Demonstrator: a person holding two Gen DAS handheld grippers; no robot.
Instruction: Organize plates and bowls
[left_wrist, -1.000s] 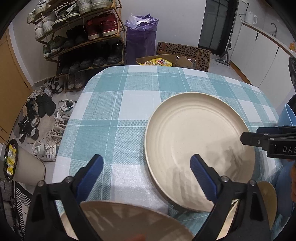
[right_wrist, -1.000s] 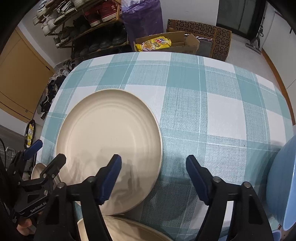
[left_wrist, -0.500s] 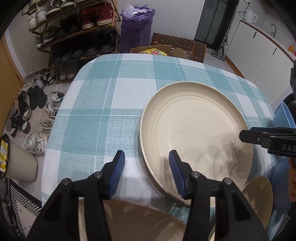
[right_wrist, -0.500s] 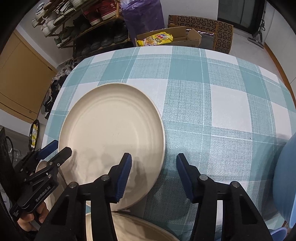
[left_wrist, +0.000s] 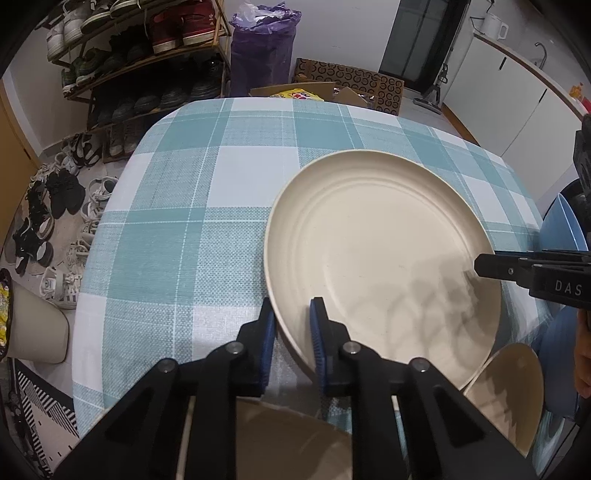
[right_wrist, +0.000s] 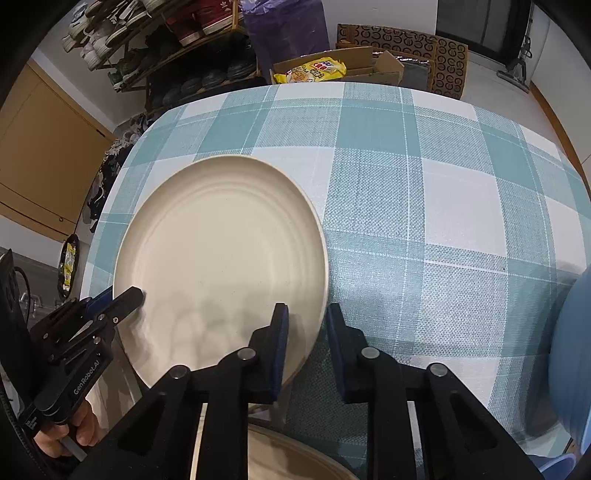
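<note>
My left gripper (left_wrist: 291, 332), which a second ago stood with its jaws spread wide over the tablecloth and the near left part of the large cream plate (left_wrist: 380, 266), has just been closing, and its blue pads now sit either side of the plate's near left rim. My right gripper (right_wrist: 306, 336) has likewise just been closing from a wide spread, so that its pads now bracket the plate's near right rim, one over the plate and one over the cloth; whether either pair fully presses the rim cannot be told.
</note>
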